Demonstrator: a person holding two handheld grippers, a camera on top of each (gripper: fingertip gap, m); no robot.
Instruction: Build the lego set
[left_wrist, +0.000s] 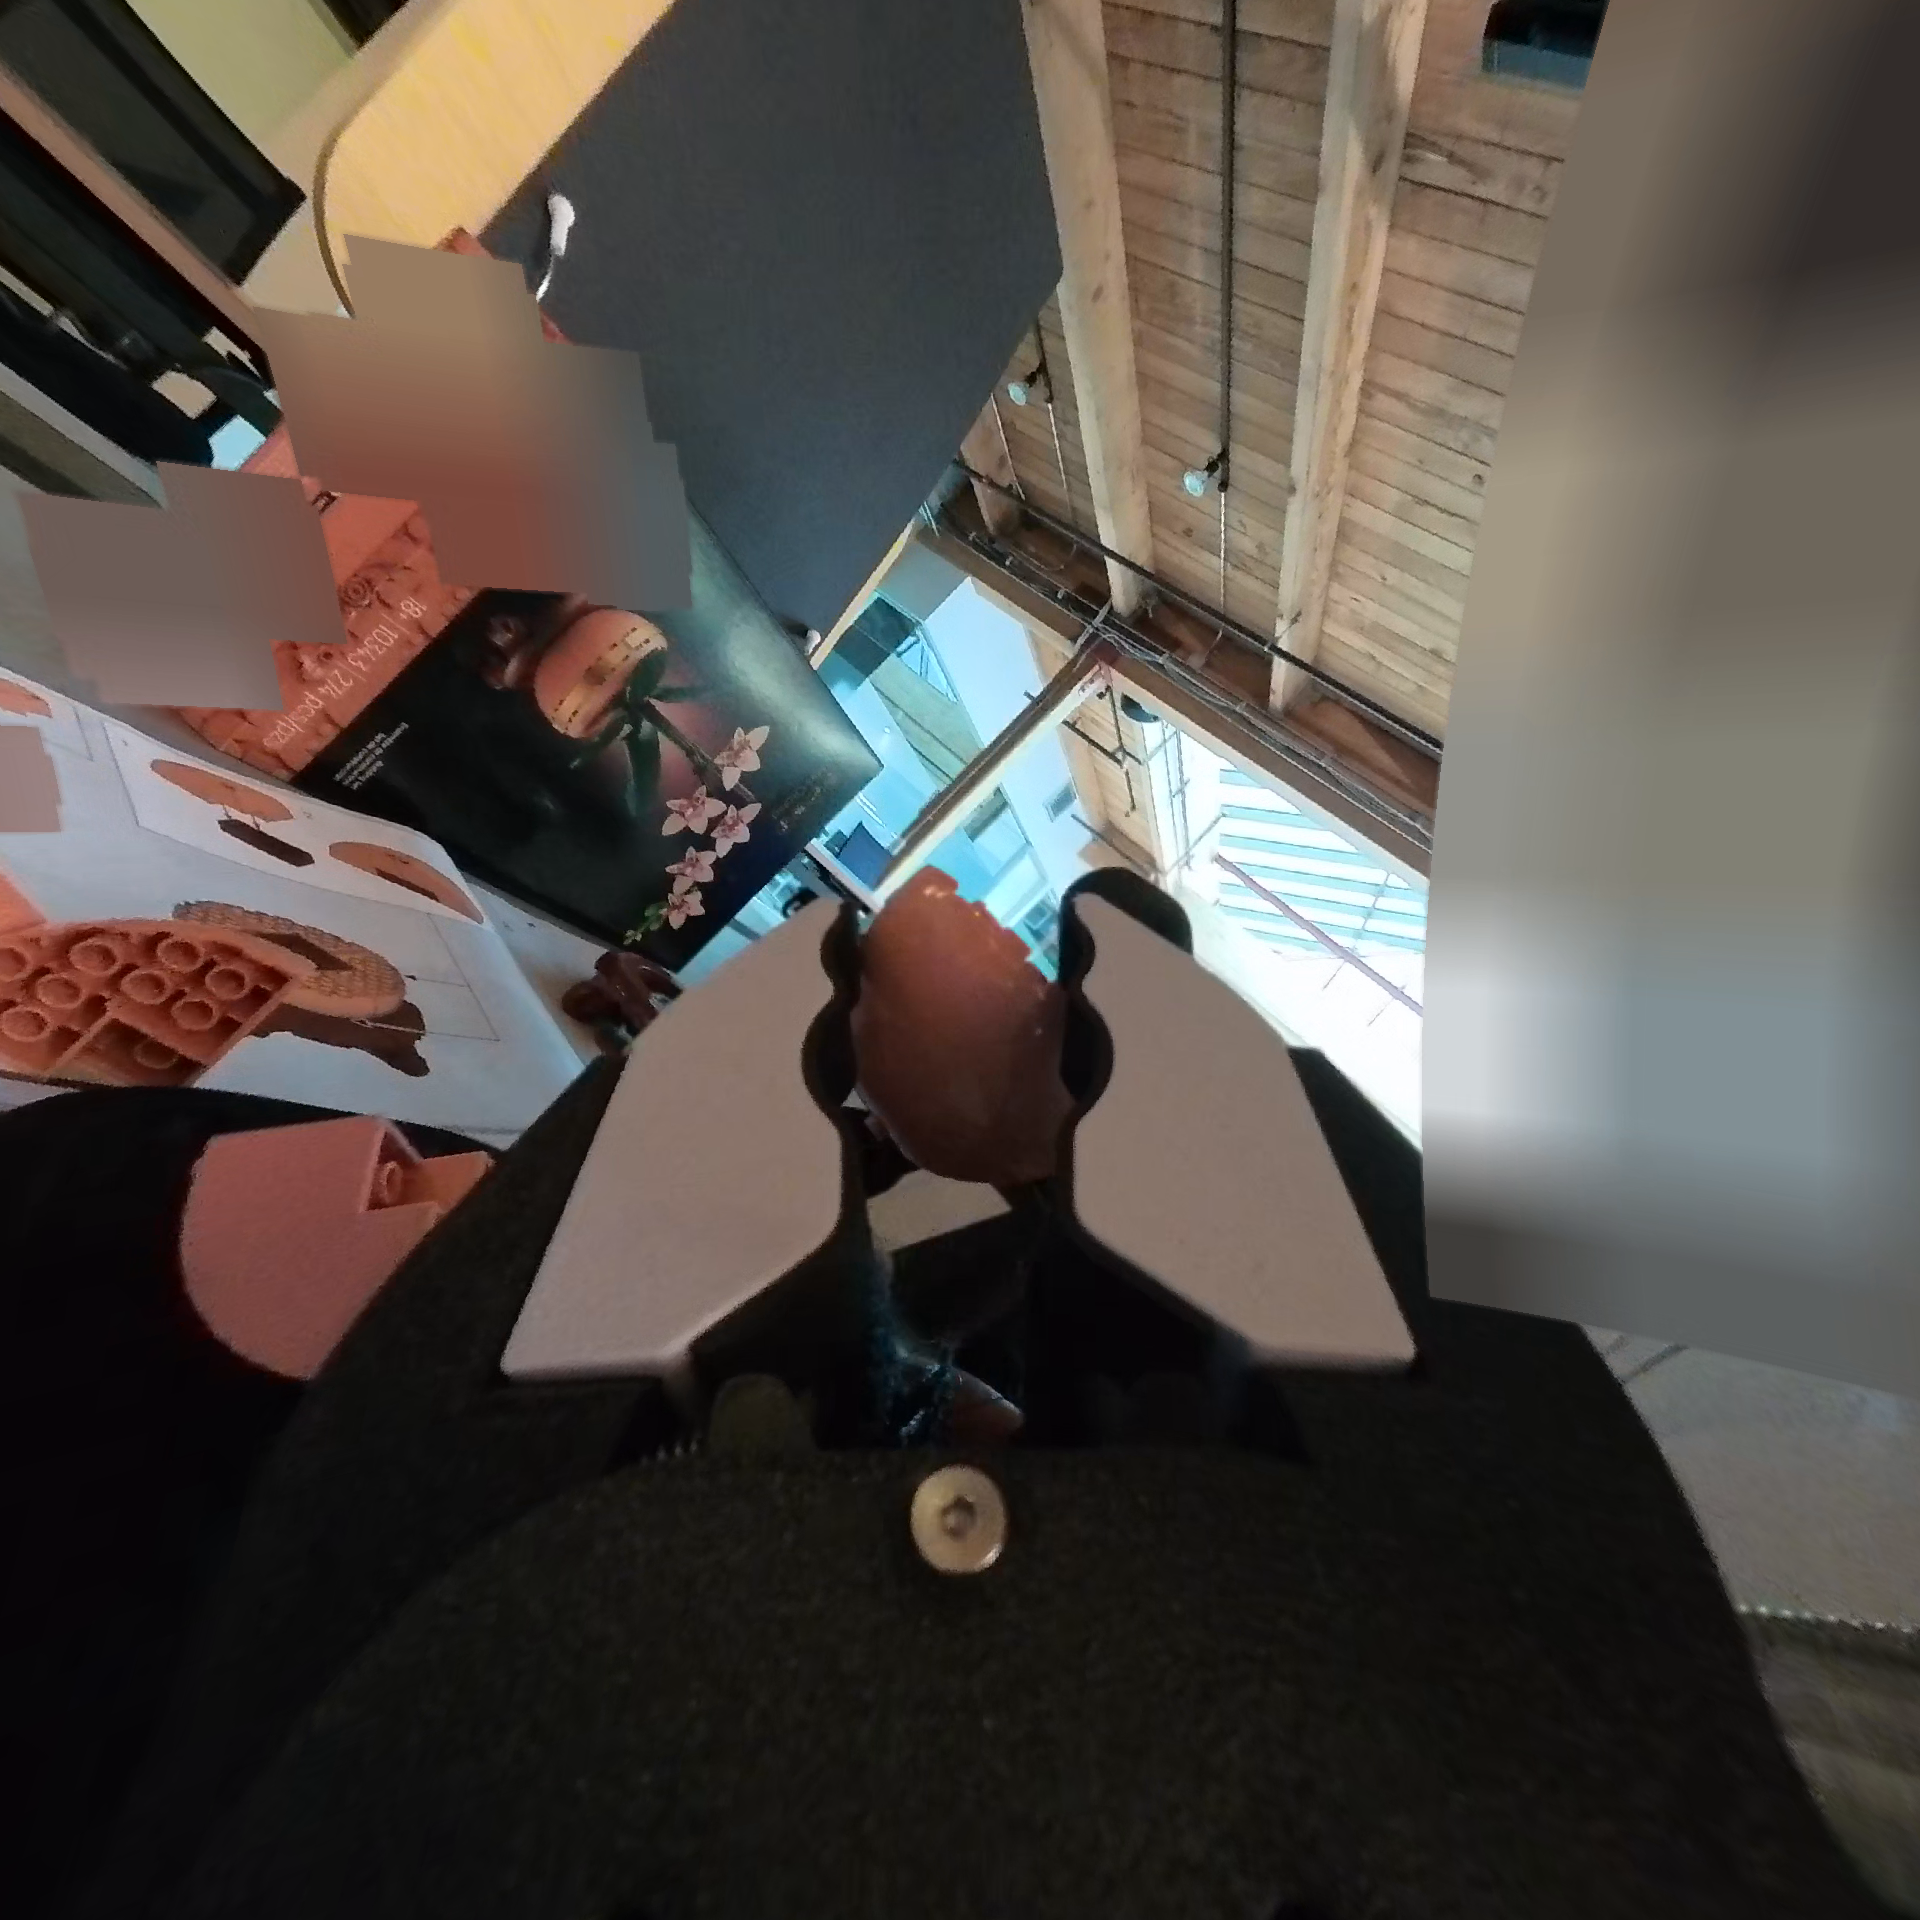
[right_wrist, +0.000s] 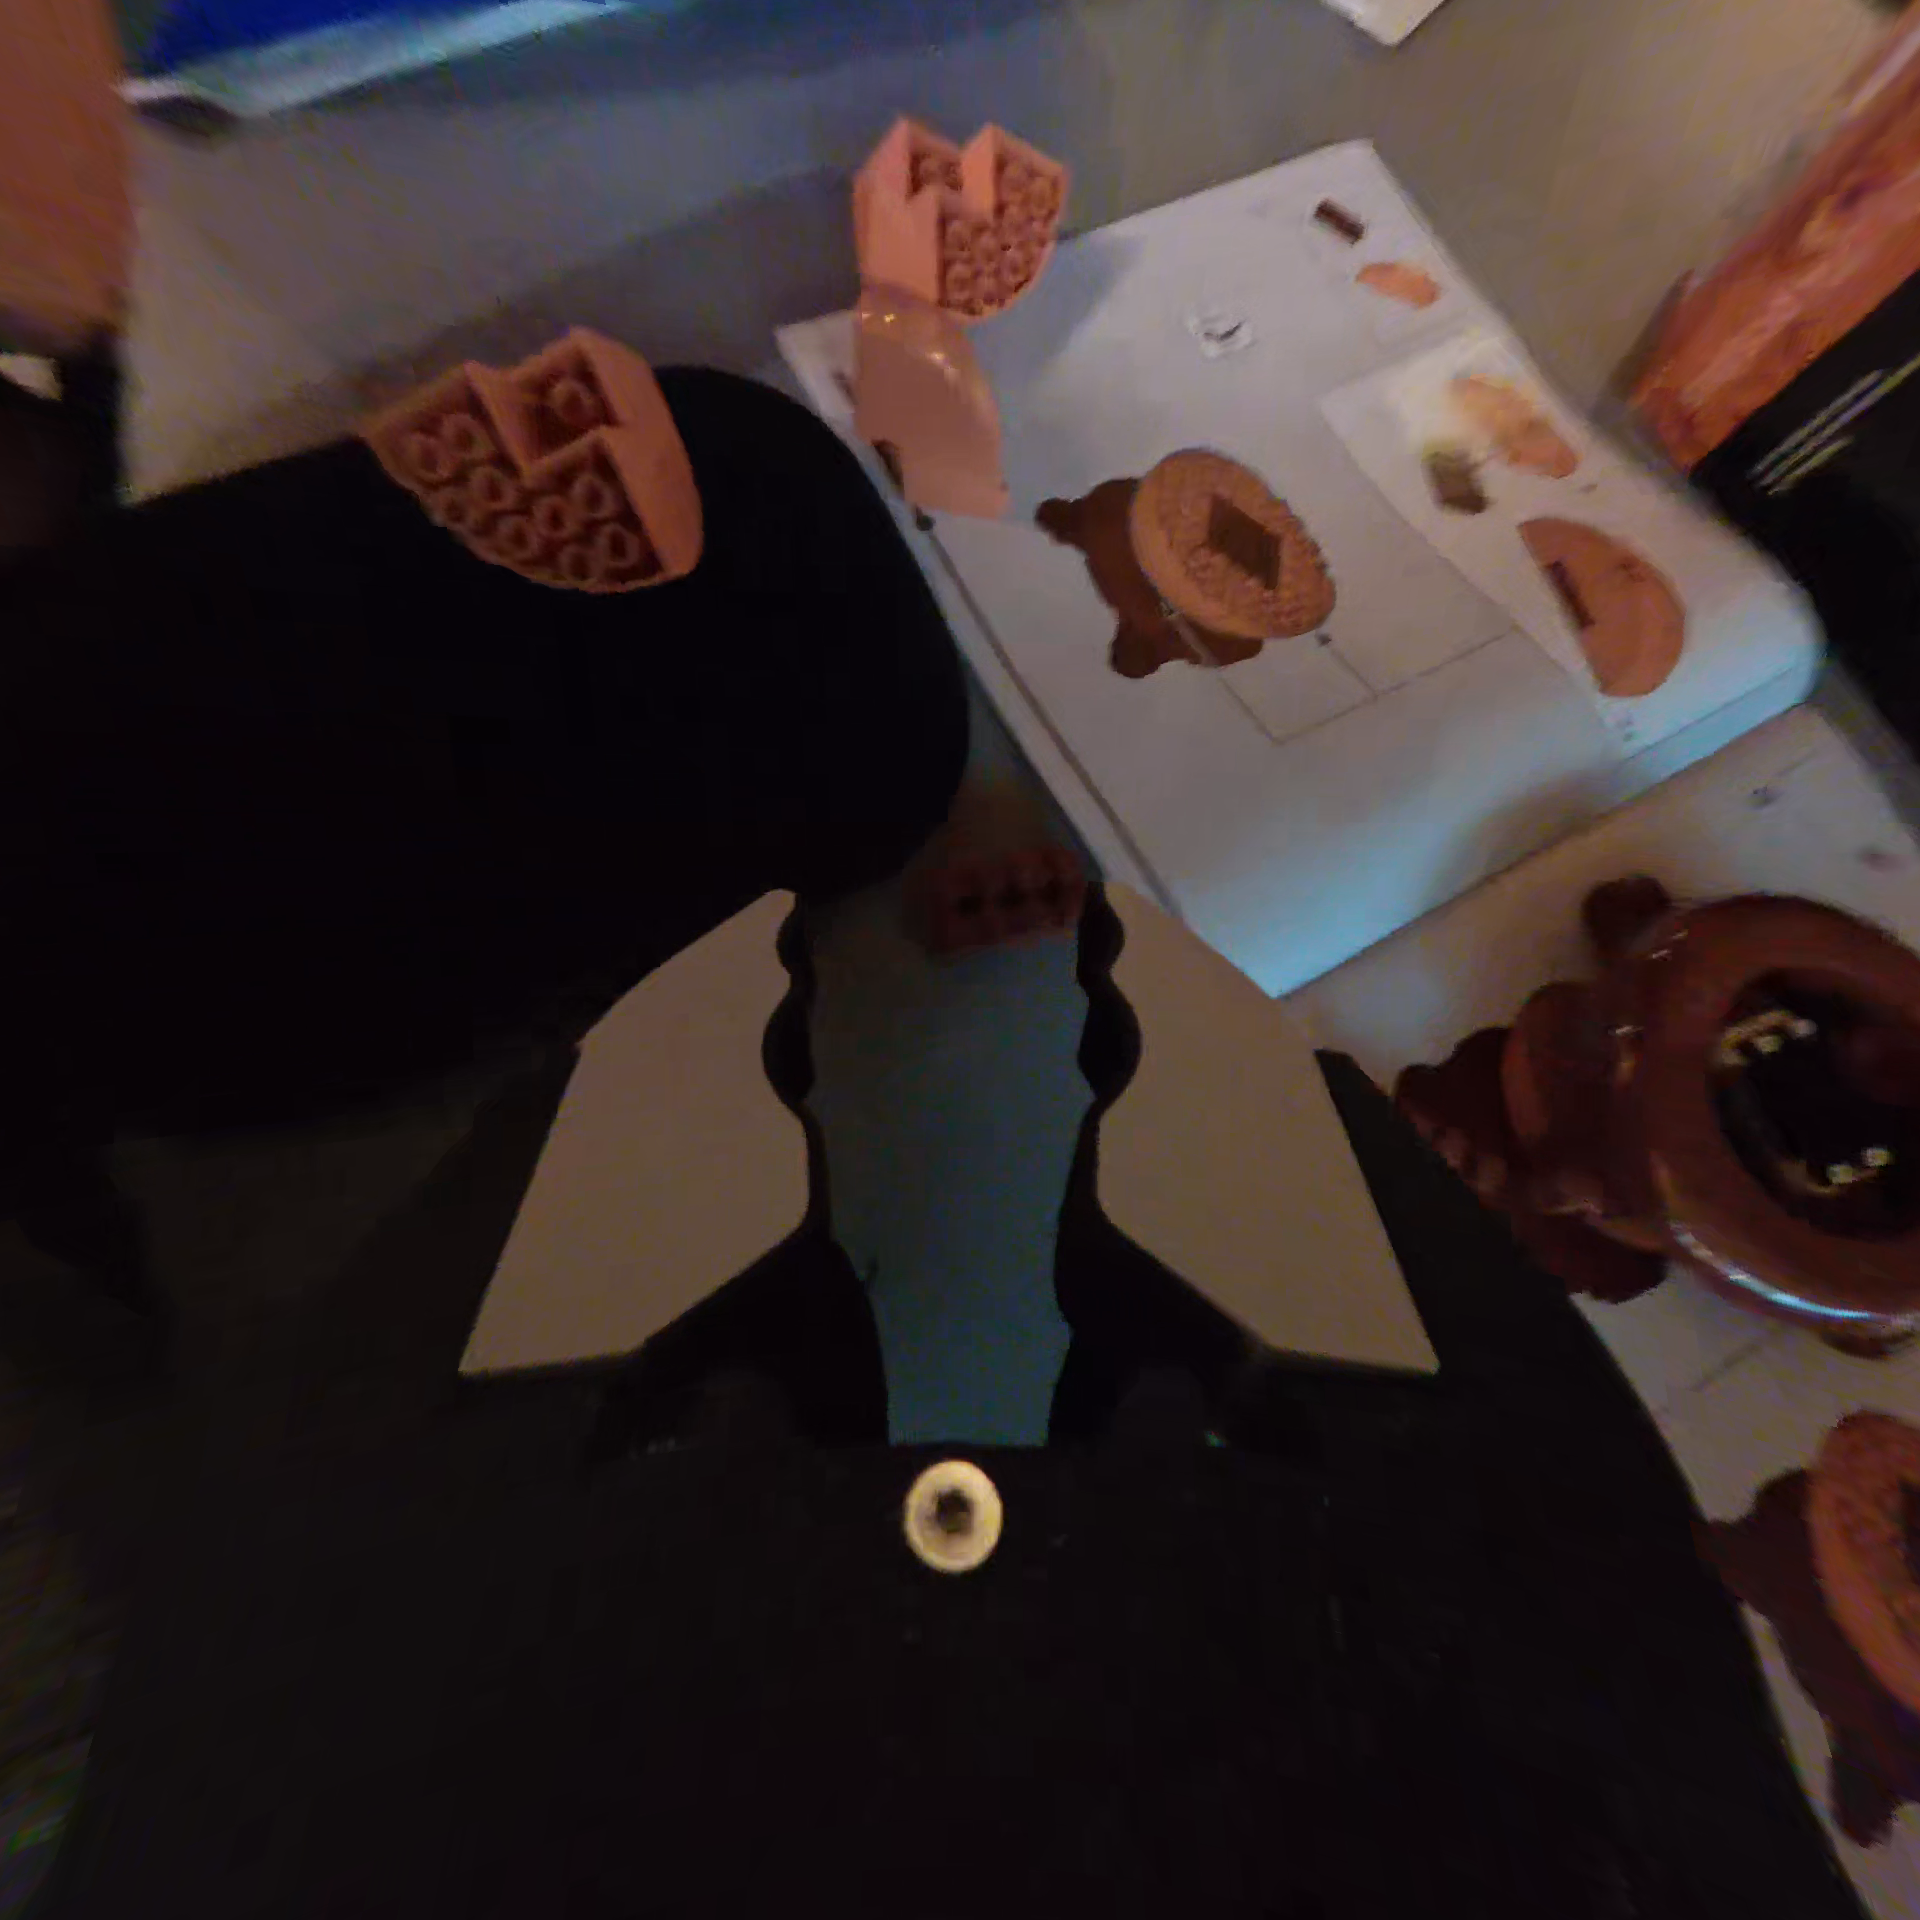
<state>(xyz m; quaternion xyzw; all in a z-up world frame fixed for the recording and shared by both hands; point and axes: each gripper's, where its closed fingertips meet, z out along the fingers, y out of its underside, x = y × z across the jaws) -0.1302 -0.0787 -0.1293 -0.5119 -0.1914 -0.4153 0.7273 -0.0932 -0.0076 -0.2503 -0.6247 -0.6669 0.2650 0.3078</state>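
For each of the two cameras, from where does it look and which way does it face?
Left wrist view: sits on the left tool, tilted upward to the wooden ceiling; its fingers press on a brown rounded piece.
Right wrist view: sits on the right tool, facing down at the table; its fingers stand open, with a small brown brick at the tips.
Shared: the open instruction booklet, the dark product box, the salmon brick piece.
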